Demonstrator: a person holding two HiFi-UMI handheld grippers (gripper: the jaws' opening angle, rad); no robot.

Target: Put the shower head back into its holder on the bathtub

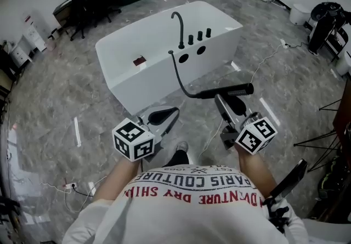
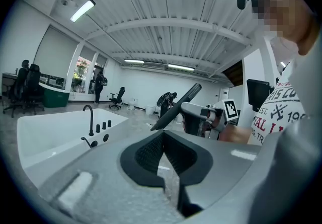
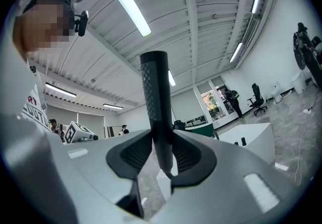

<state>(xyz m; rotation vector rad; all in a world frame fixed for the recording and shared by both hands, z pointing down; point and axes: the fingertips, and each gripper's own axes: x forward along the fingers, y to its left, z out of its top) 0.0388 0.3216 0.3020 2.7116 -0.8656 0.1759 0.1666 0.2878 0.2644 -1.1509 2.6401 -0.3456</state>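
Both forearms were stuck out in front of the chest, one gripper in each hand. The left gripper [image 1: 174,112] pointed roughly level, jaws pressed flat together with nothing between them. The right gripper [image 1: 220,98] reached a bit further forward, jaws clamped on the dark handle of the shower head [image 1: 233,91].

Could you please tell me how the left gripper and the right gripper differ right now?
The left gripper has its jaws shut together on nothing; the right gripper clamps the black shower head. The left gripper has no link to the bathtub, while the right gripper's shower head trails a hose to it. Both are held short of the bathtub.
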